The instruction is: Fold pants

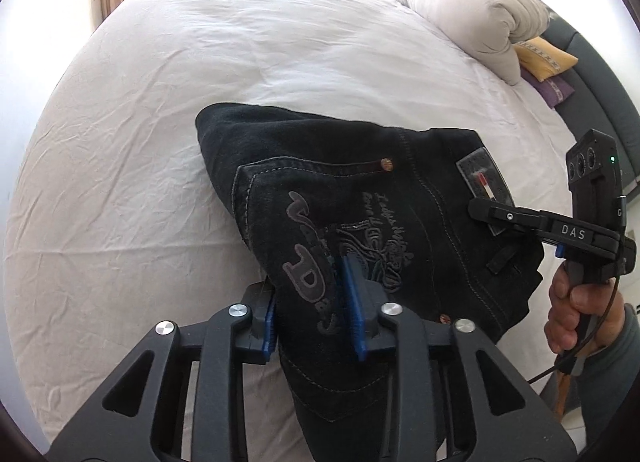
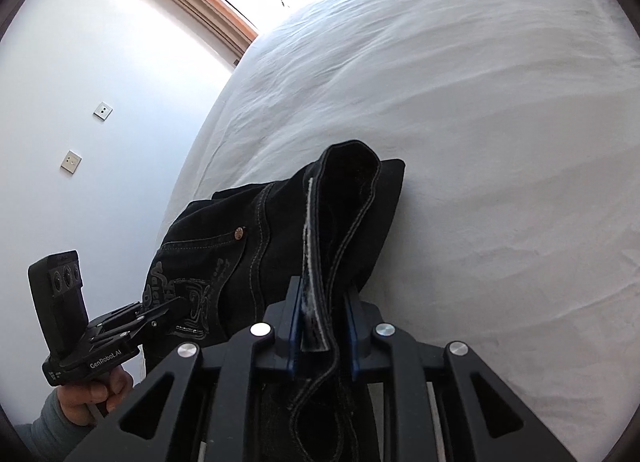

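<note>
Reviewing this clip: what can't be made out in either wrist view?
- Black denim pants: legs and hems run below the frame edge in both views, under the gripper bodies.
- Grey embroidered lettering on the back pocket: too dark and warped to read.
- Right gripper: left wrist view shows it side-on, so its jaws merge.

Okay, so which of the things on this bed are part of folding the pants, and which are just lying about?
Part of the job:
black denim pants with an embroidered back pocket
left gripper, shut on the pocket area
right gripper, shut on the waistband
white bedsheet, the folding surface

Just lying about:
rolled white duvet
yellow patterned cushion
purple cushion
</note>
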### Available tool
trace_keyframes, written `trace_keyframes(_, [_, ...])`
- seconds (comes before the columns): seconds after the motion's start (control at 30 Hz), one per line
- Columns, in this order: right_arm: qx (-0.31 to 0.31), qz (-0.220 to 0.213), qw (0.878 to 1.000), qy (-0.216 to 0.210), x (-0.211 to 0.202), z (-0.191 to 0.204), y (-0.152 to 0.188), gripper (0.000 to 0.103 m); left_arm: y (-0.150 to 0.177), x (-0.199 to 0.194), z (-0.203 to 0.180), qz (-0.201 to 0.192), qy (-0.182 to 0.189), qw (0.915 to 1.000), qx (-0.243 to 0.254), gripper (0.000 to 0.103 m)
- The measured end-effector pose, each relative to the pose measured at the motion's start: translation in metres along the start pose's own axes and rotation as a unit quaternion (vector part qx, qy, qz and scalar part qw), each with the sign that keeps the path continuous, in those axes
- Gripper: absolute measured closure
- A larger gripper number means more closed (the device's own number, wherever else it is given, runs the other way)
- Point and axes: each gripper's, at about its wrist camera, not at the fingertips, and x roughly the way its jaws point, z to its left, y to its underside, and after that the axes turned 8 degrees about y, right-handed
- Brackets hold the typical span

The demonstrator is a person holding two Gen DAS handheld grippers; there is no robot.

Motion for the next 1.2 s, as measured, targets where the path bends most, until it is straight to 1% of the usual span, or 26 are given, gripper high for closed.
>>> trace_keyframes(0.03, [0.004,0.003,1.000,0.003,-0.002,-0.008,0.004,0.070,0.000,0.004,-0.001,-0.001,-0.004,1.0000,-0.003,0.064])
trace_keyframes(0.07, [0.014,0.008,1.000,0.010,0.002,-0.015,0.007,0.061,0.001,0.006,0.001,-0.001,-0.008,0.9999,-0.007,0.061])
trace_keyframes(0.1, [0.023,0.010,1.000,0.009,0.004,-0.021,0.009,0.061,0.001,0.008,0.002,-0.003,-0.007,0.9999,-0.012,0.059])
trace_keyframes(0.13, [0.035,0.006,0.999,-0.002,0.004,-0.027,0.012,0.060,0.005,0.010,-0.002,-0.005,-0.007,0.9998,-0.017,0.057])
trace_keyframes(0.17, [0.040,0.001,0.999,-0.008,0.004,-0.027,0.013,0.058,0.006,0.010,-0.001,-0.006,-0.008,0.9997,-0.021,0.055])
trace_keyframes(0.23, [0.042,-0.006,0.999,-0.005,0.000,-0.026,0.017,0.054,0.008,0.008,-0.001,-0.009,-0.012,0.9996,-0.025,0.052])
trace_keyframes(0.27, [0.041,-0.007,0.999,-0.002,-0.002,-0.024,0.018,0.049,0.009,0.006,-0.002,-0.010,-0.013,0.9995,-0.027,0.051])
trace_keyframes(0.3, [0.041,-0.008,0.999,0.002,-0.005,-0.023,0.020,0.044,0.011,0.004,-0.001,-0.011,-0.015,0.9993,-0.031,0.046])
trace_keyframes(0.33, [0.041,-0.010,0.999,0.008,-0.008,-0.020,0.021,0.042,0.013,0.000,-0.001,-0.013,-0.019,0.9991,-0.036,0.041])
trace_keyframes(0.37, [0.041,-0.015,0.999,0.013,-0.014,-0.018,0.024,0.037,0.015,-0.004,-0.001,-0.018,-0.021,0.9987,-0.041,0.038])
trace_keyframes(0.4, [0.041,-0.022,0.999,0.016,-0.014,-0.018,0.023,0.034,0.018,-0.010,0.001,-0.027,-0.024,0.9982,-0.047,0.031])
trace_keyframes(0.43, [0.042,-0.032,0.998,0.020,-0.021,-0.016,0.026,0.033,0.022,-0.018,0.001,-0.038,-0.030,0.9975,-0.051,0.021])
trace_keyframes(0.47, [0.042,-0.043,0.998,0.028,-0.031,-0.013,0.030,0.029,0.028,-0.026,-0.001,-0.051,-0.037,0.9965,-0.055,0.016])
trace_keyframes(0.5, [0.041,-0.054,0.997,0.040,-0.041,-0.011,0.036,0.025,0.034,-0.036,-0.004,-0.063,-0.039,0.9957,-0.057,0.006])
trace_keyframes(0.53, [0.038,-0.064,0.996,0.048,-0.051,-0.008,0.041,0.023,0.041,-0.044,-0.008,-0.068,-0.043,0.9953,-0.055,0.000])
trace_keyframes(0.63, [0.009,-0.102,0.991,0.082,-0.082,0.010,0.061,0.018,0.062,-0.068,-0.024,-0.082,-0.068,0.9935,-0.039,0.000])
trace_keyframes(0.7, [-0.019,-0.129,0.985,0.110,-0.103,0.026,0.078,0.014,0.077,-0.087,-0.040,-0.104,-0.085,0.9906,-0.024,0.000])
trace_keyframes(0.8, [-0.049,-0.163,0.973,0.154,-0.130,0.050,0.099,0.008,0.098,-0.118,-0.066,-0.142,-0.113,0.9834,0.004,0.000])
trace_keyframes(0.87, [-0.068,-0.191,0.964,0.173,-0.150,0.066,0.114,0.006,0.114,-0.144,-0.089,-0.177,-0.148,0.9725,0.033,0.000])
trace_keyframes(0.93, [-0.076,-0.215,0.956,0.183,-0.167,0.079,0.126,0.004,0.127,-0.170,-0.110,-0.209,-0.187,0.9580,0.061,0.000])
trace_keyframes(1.03, [-0.074,-0.241,0.949,0.187,-0.194,0.095,0.139,0.001,0.141,-0.200,-0.140,-0.244,-0.256,0.9312,0.089,0.000])
trace_keyframes(1.07, [-0.072,-0.249,0.947,0.188,-0.203,0.100,0.143,0.000,0.145,-0.209,-0.148,-0.256,-0.268,0.9239,0.095,0.000])
trace_keyframes(1.1, [-0.069,-0.256,0.946,0.189,-0.209,0.105,0.146,0.000,0.149,-0.217,-0.154,-0.264,-0.275,0.9195,0.096,0.000])
trace_keyframes(1.13, [-0.069,-0.261,0.944,0.189,-0.217,0.109,0.149,0.000,0.151,-0.223,-0.158,-0.268,-0.277,0.9179,0.096,0.000])
trace_keyframes(1.17, [-0.070,-0.265,0.943,0.188,-0.225,0.114,0.152,0.000,0.153,-0.229,-0.162,-0.269,-0.269,0.9201,0.094,0.000])
trace_keyframes(1.2, [-0.071,-0.267,0.943,0.188,-0.230,0.118,0.153,0.000,0.153,-0.235,-0.163,-0.264,-0.256,0.9260,0.085,0.000])
